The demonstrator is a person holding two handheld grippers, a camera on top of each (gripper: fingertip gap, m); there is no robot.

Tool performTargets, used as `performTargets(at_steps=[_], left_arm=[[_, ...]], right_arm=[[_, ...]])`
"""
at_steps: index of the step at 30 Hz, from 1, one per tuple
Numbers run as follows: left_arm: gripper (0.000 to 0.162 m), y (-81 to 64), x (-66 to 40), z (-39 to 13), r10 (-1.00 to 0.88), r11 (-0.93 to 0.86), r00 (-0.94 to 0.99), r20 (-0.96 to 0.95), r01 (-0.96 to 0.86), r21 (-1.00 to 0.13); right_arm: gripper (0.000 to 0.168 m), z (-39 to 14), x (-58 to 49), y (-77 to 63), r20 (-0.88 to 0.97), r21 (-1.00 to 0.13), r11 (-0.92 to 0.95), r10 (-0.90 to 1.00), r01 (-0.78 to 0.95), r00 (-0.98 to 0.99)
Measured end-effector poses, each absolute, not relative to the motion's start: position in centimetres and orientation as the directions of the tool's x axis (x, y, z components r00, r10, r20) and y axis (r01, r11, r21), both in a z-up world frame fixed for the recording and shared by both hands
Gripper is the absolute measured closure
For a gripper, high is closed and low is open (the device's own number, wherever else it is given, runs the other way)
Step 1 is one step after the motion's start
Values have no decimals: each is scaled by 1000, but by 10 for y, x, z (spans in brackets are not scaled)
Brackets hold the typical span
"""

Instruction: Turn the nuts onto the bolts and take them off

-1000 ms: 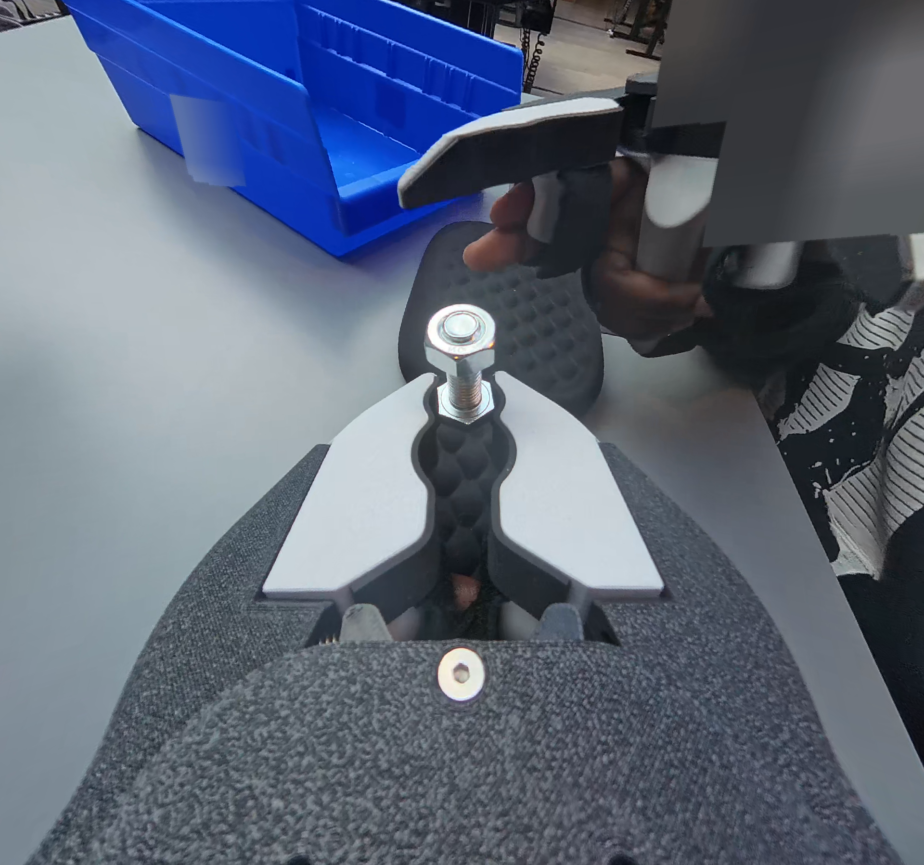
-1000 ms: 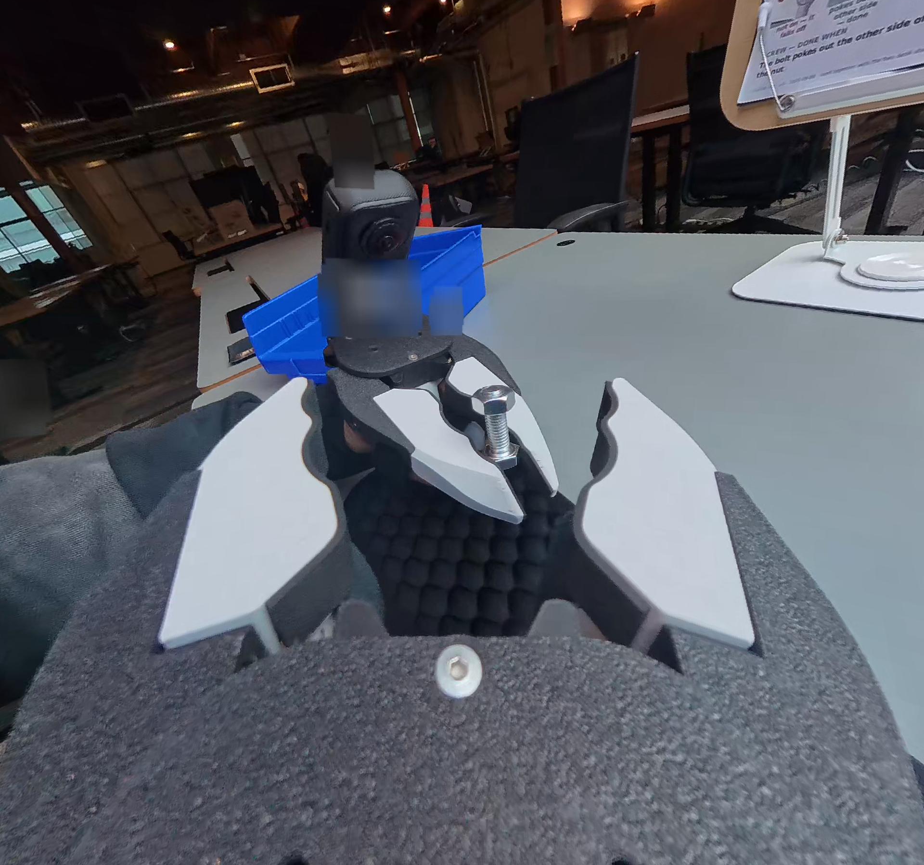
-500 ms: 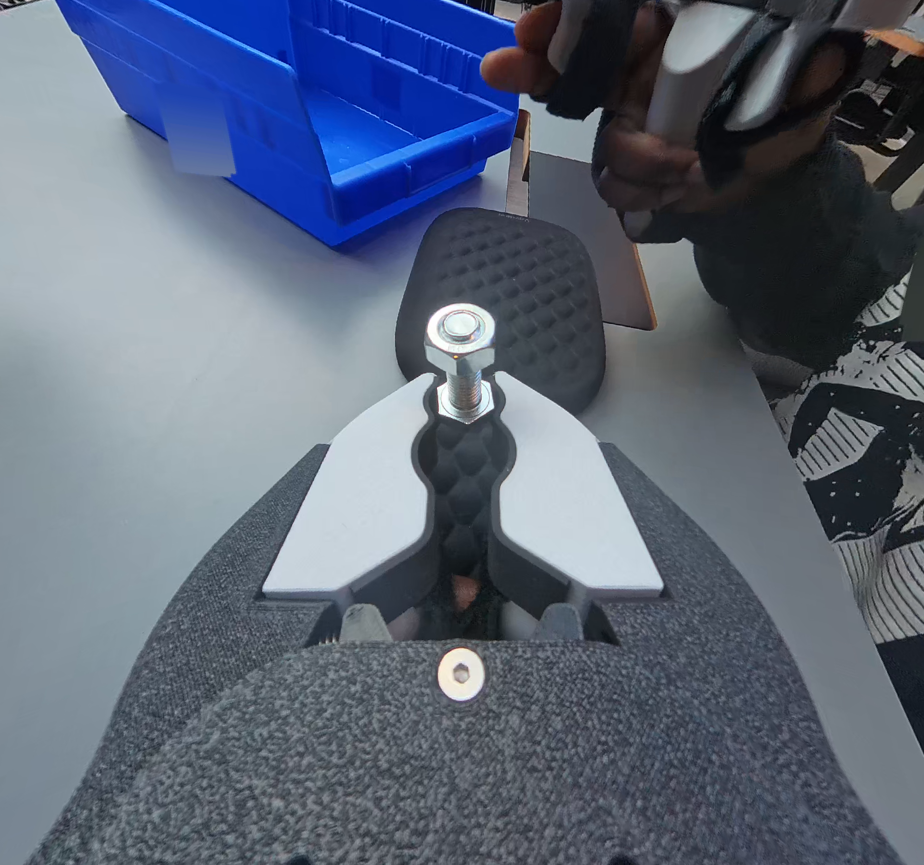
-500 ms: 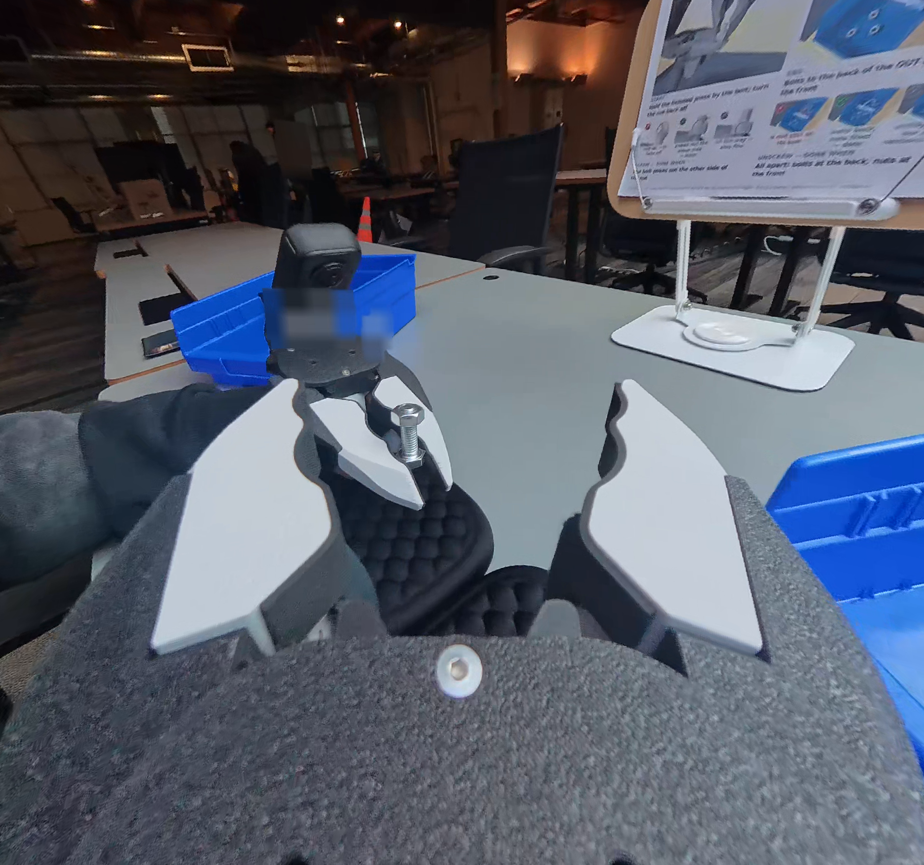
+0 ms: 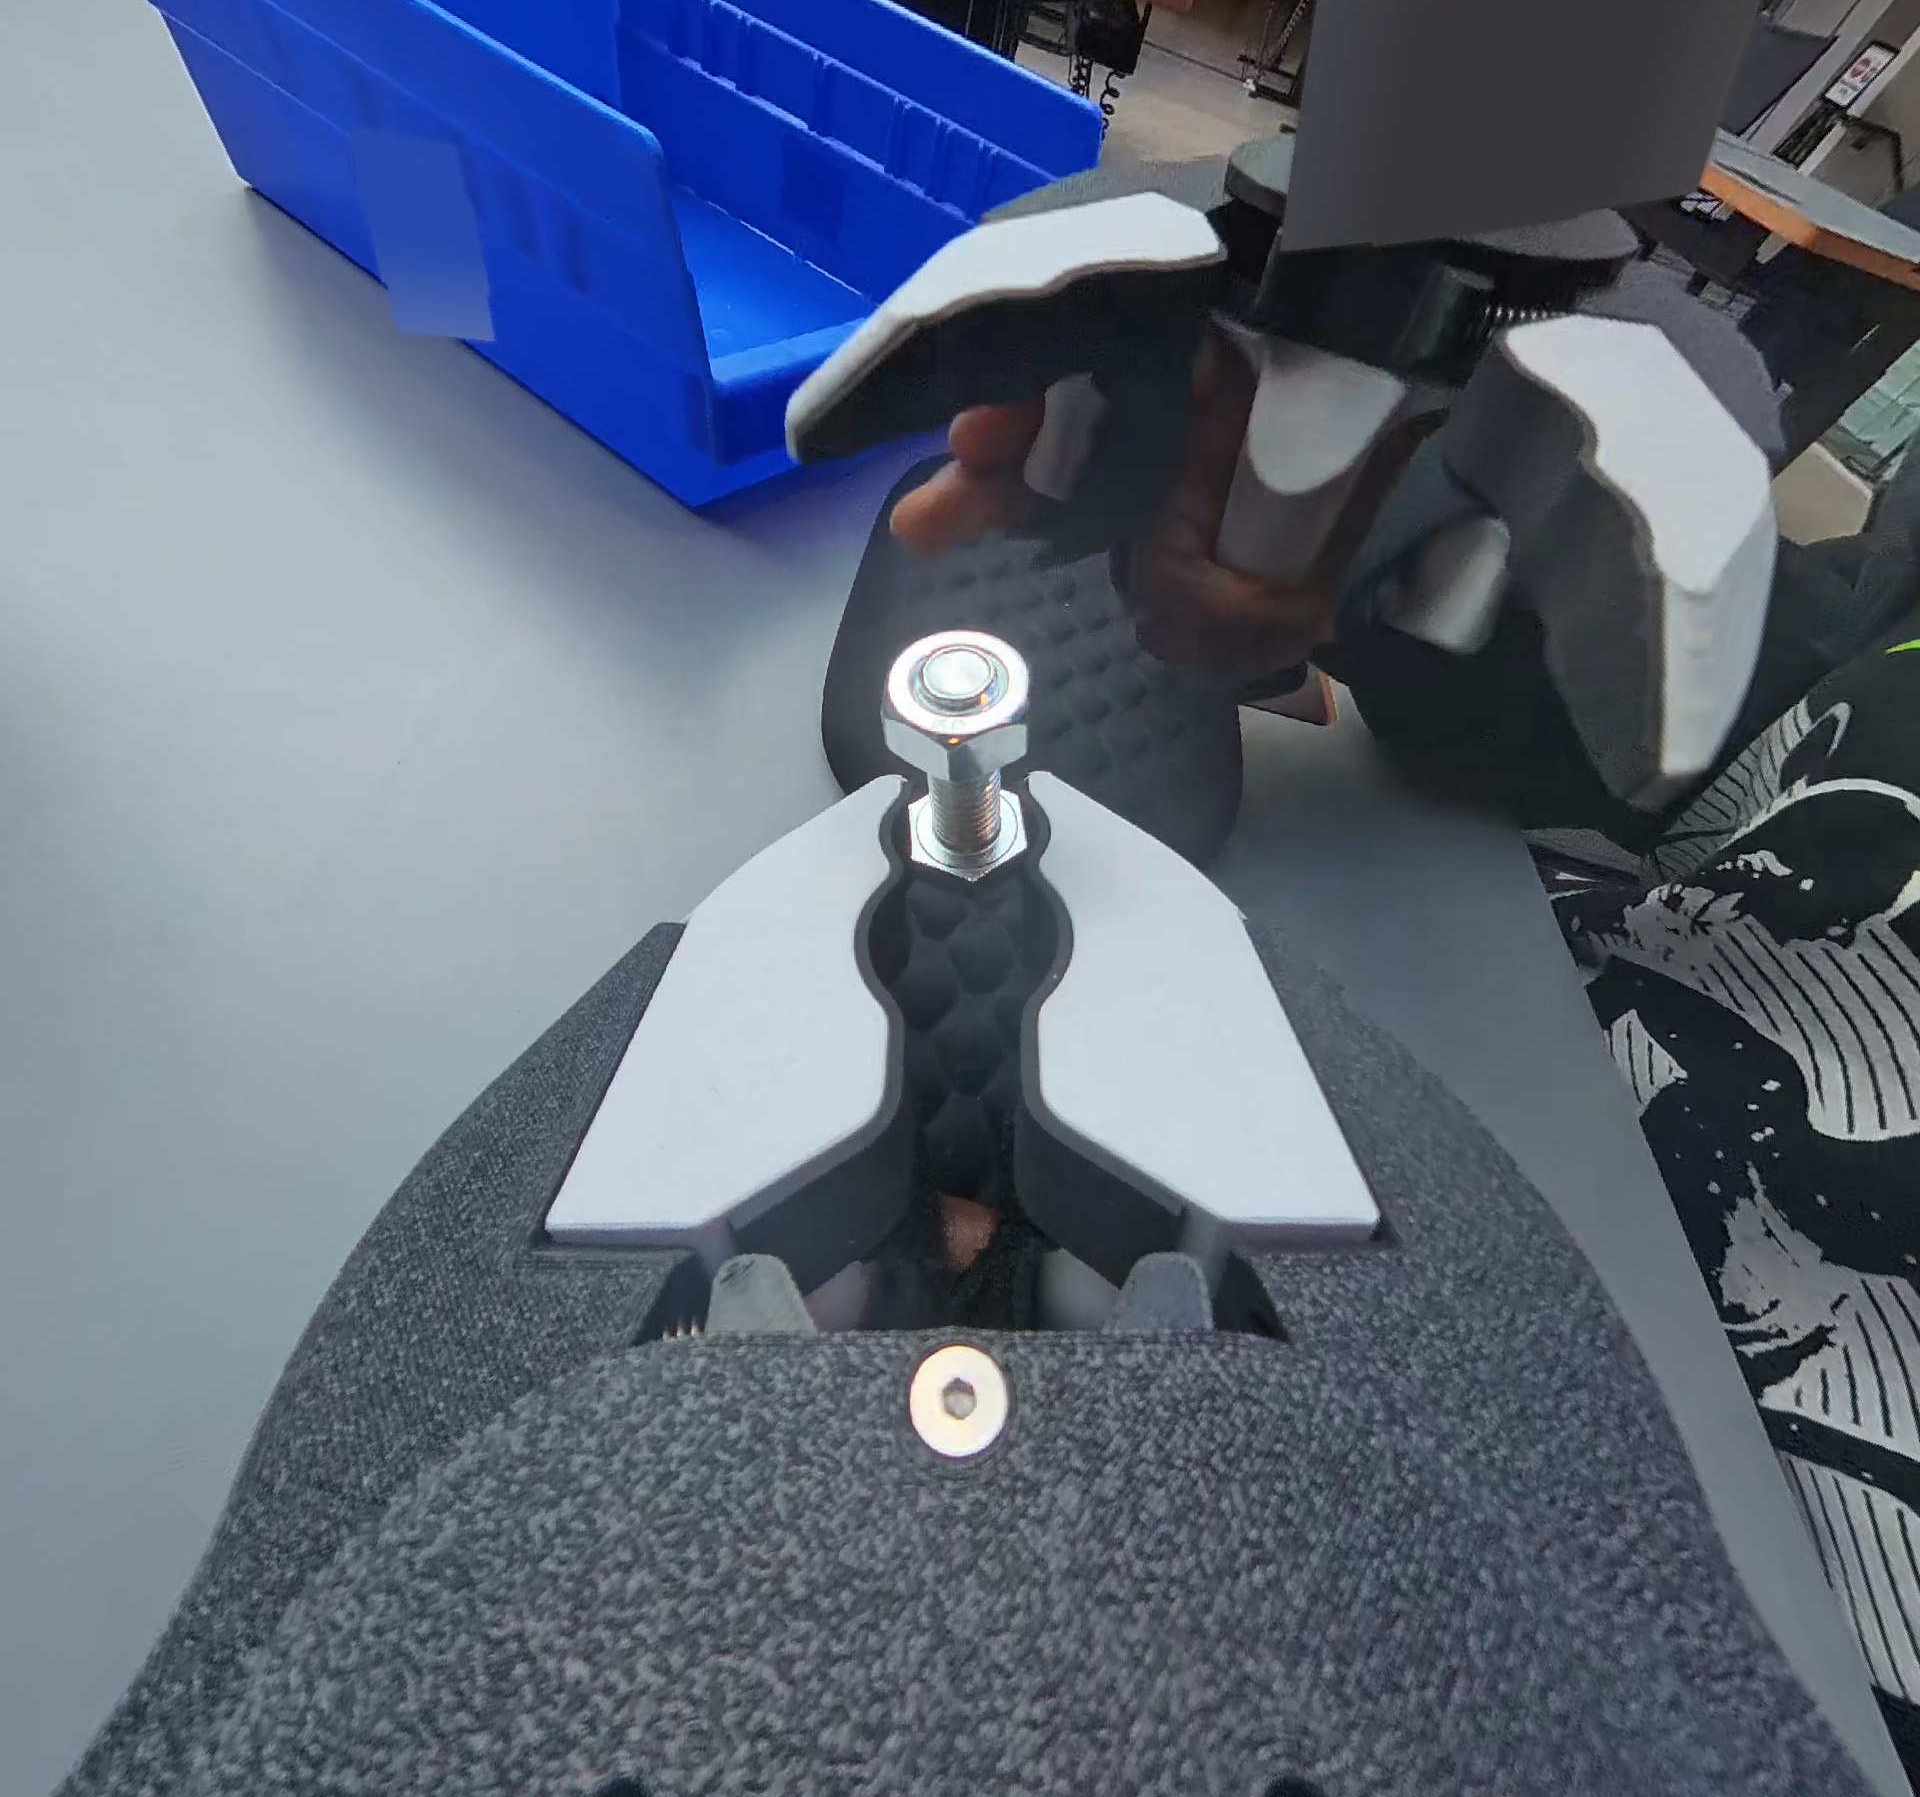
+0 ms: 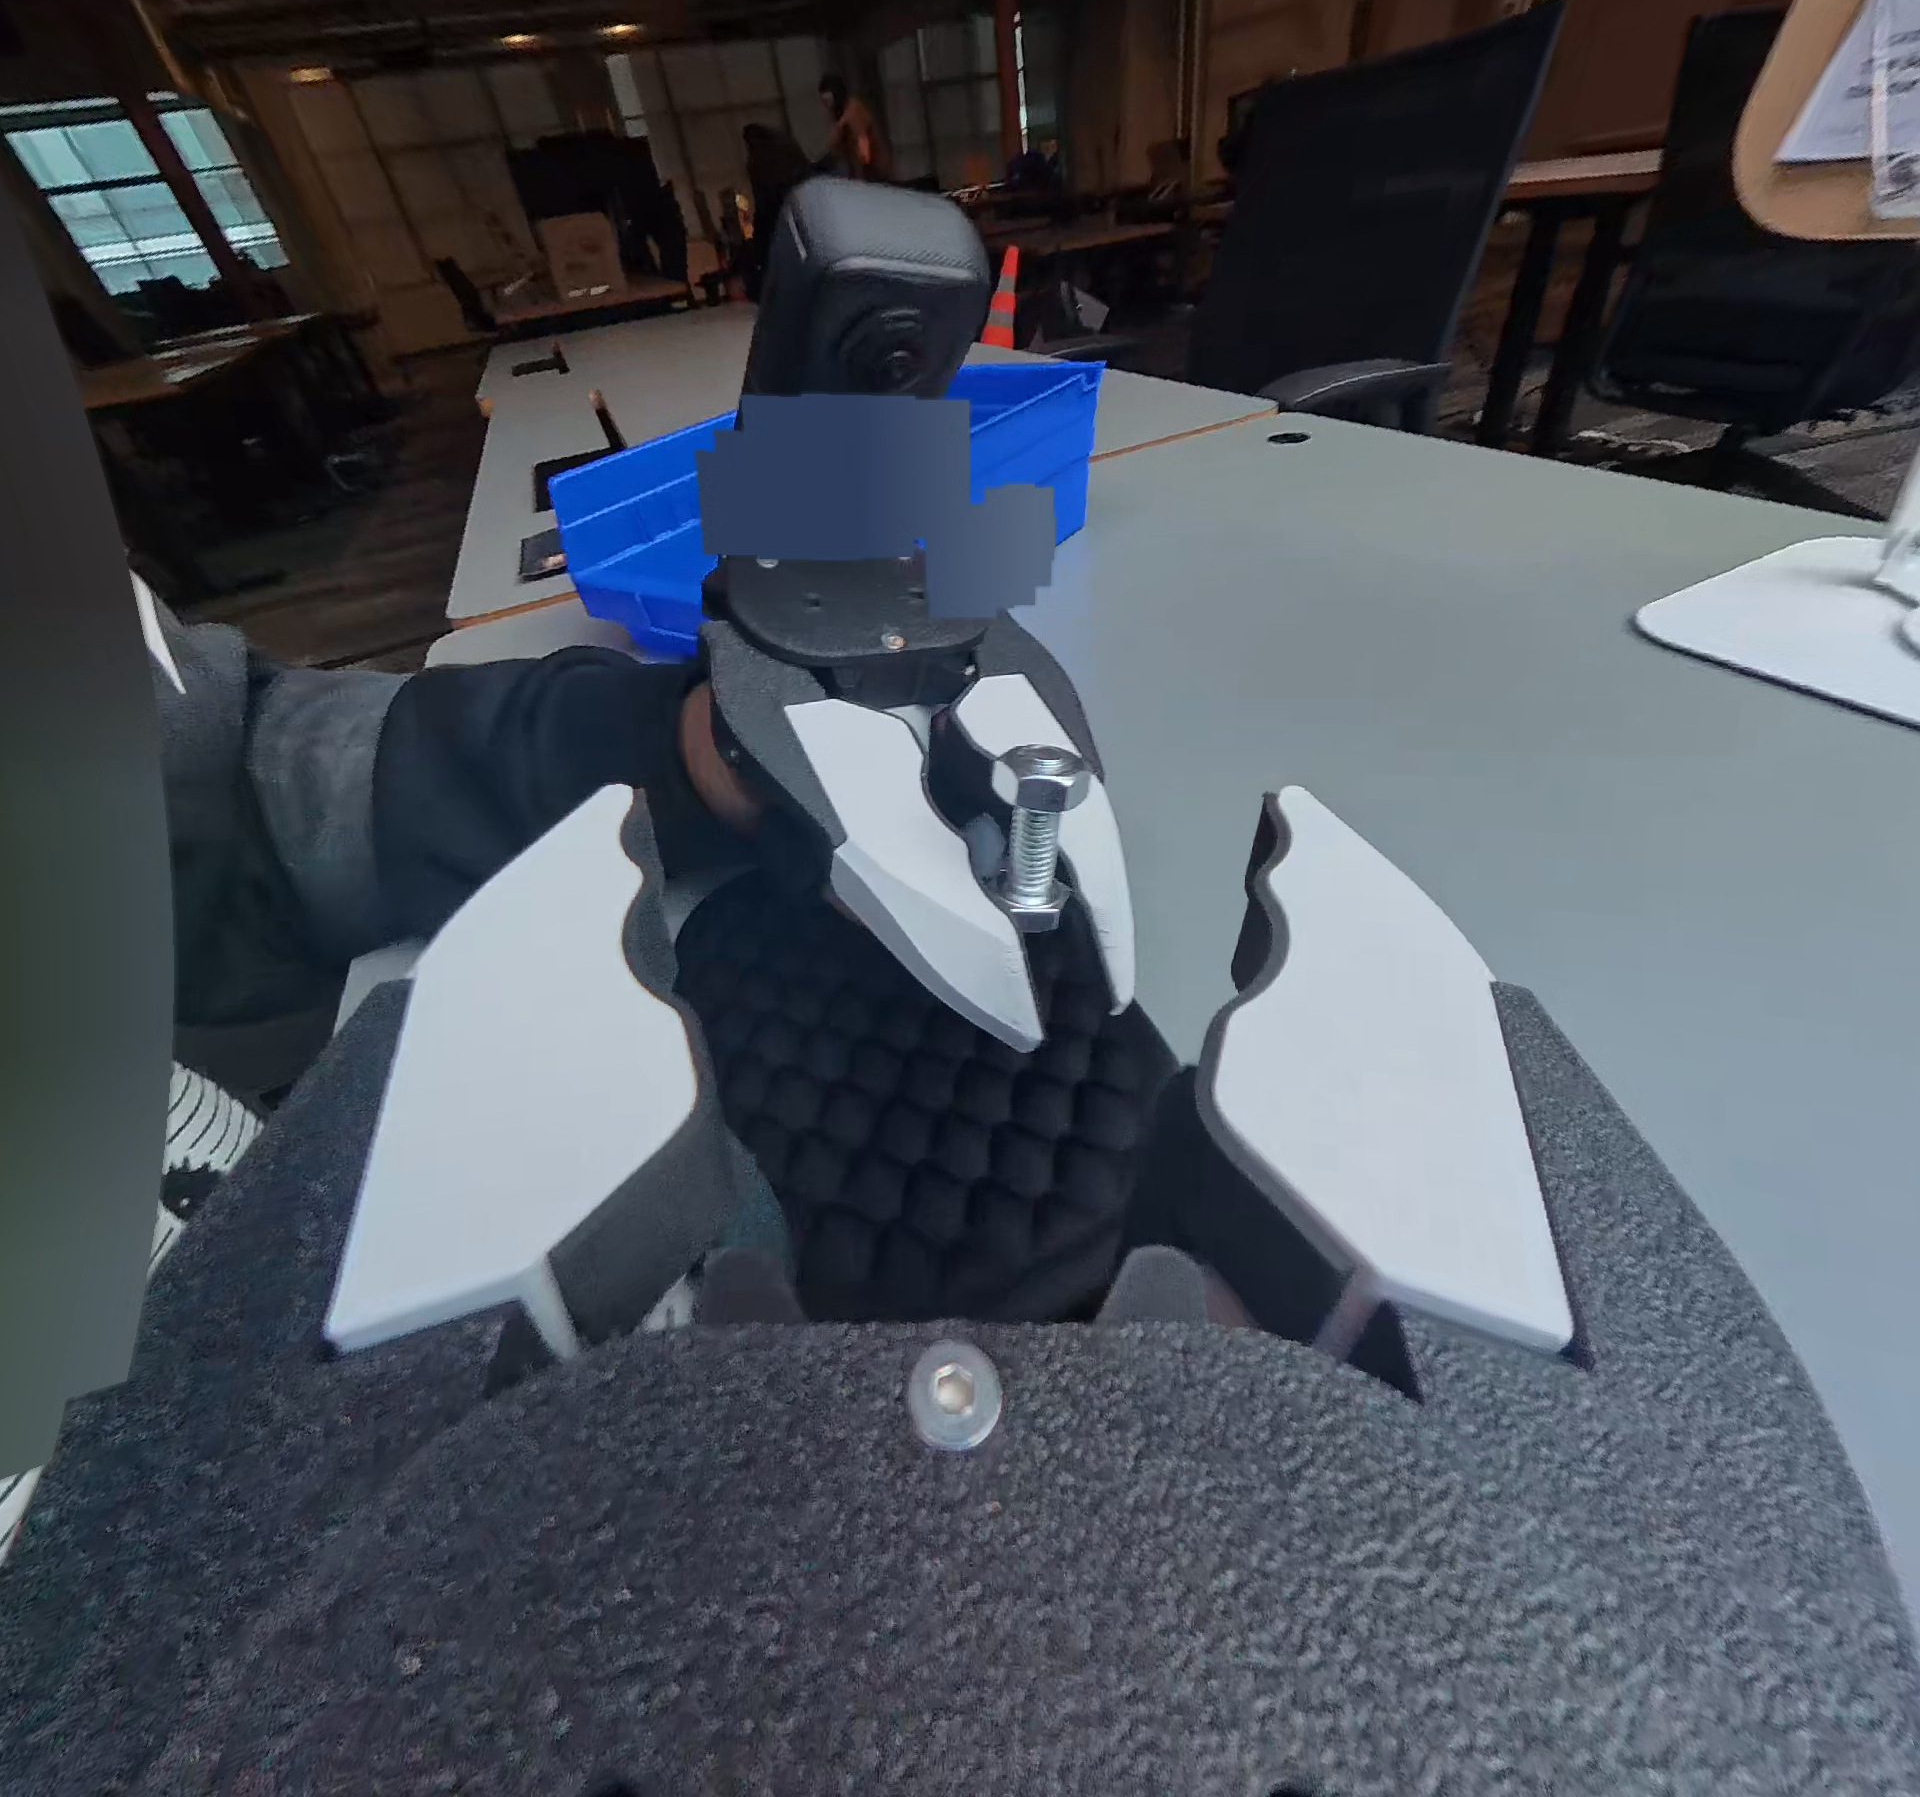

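A grey table (image 5: pixel 312 812) fills both views. On it, toward eleven o'clock in the left wrist view, sits a blue plastic bin (image 5: pixel 582 189) with an open, low front; the part of its floor that shows is bare. A pale label (image 5: pixel 426 251) on its side wall is blurred over, so nothing on it can be read. At one o'clock beyond the fingers lies a black dimpled pad (image 5: pixel 1091 708) flat on the table. At the three o'clock edge of the right wrist view stands a white stand base (image 6: pixel 1787 625), with a clipboard of printed sheets (image 6: pixel 1860 33) above it at two o'clock.

The right gripper (image 6: pixel 956 1051) is spread wide with nothing between its fingers, hanging over the pad and facing the other tool. The left gripper (image 5: pixel 966 817) is clamped on the bolt (image 5: pixel 961 791), which stands upright with its hex head at the top and the nut (image 5: pixel 966 838) low on the thread, at the fingertips.
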State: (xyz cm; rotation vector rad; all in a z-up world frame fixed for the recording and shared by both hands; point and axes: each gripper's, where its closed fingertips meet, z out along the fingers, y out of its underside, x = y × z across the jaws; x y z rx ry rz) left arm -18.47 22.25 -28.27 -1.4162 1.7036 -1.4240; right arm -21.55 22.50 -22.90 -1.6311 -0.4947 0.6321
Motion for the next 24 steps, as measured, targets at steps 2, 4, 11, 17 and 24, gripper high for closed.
performTargets(at_steps=[2, 4, 11, 17, 24], left_arm=[[145, 222, -185, -281, -916, -83, -335, 218, -375, -923], [145, 223, -186, -279, -919, -83, -332, 211, -361, -929], [145, 217, -186, -286, -927, -3, -344, 147, -388, -922], [145, 216, -185, -289, -935, 21, -333, 124, -401, -916], [145, 220, -185, -287, -937, -6, -319, 142, -393, -920]], right_arm=[[57, -238, -231, 225, -128, -982, -190, 676, 4, 725], [54, -246, -242, 225, -103, -978, -202, 699, 57, 708], [58, -249, -259, 231, -68, -972, -203, 729, 121, 681], [61, -252, -254, 223, -32, -971, -191, 698, 143, 715], [87, -248, -240, 188, -37, -978, -172, 697, 117, 716]])
